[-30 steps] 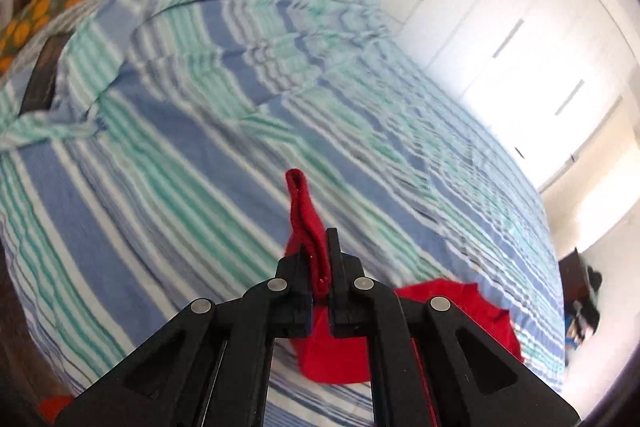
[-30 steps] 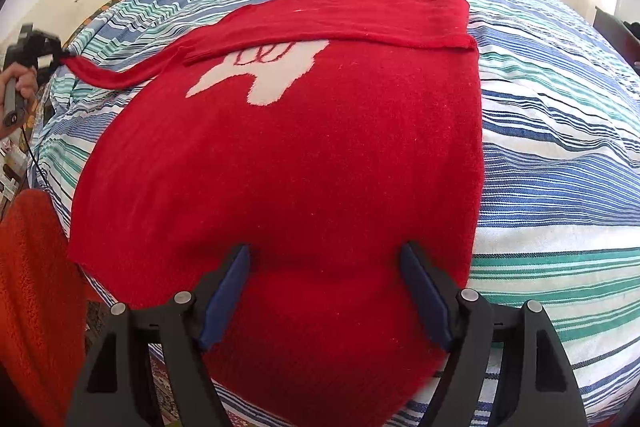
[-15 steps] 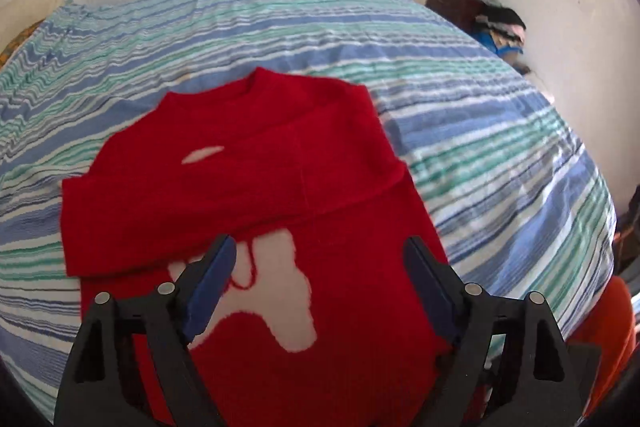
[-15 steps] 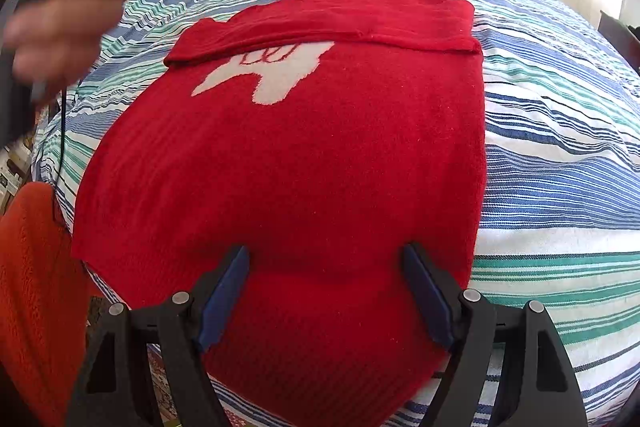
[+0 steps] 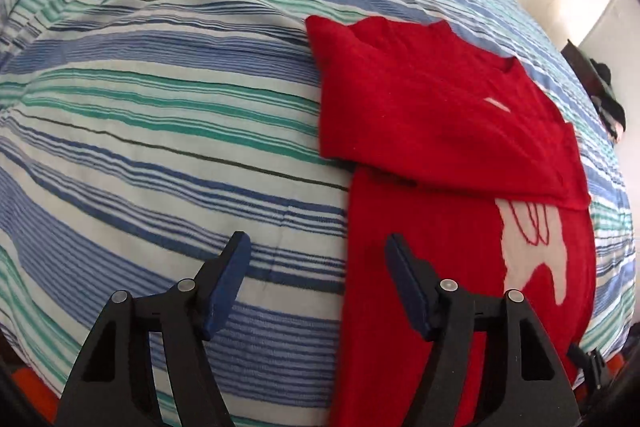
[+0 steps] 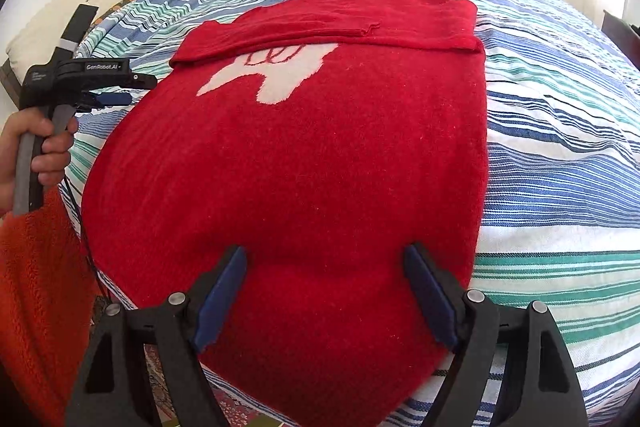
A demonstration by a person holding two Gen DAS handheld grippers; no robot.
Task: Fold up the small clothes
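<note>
- Left claw [image 5: 316,277] had let go of the sleeve; empty, jaws closing again, low over the bed [image 5: 160,131] at the sweater's [image 6: 304,163] side edge.
- Right claw [image 6: 324,301] spread, empty, unmoved over the hem.
- Sweater flat on bed, both sleeves now folded across chest.
- Likely next: fold the body.

Bare striped bedspread [image 5: 160,131] is being left free beside the red sweater [image 6: 304,163]; no obstacle is being seen there.
</note>
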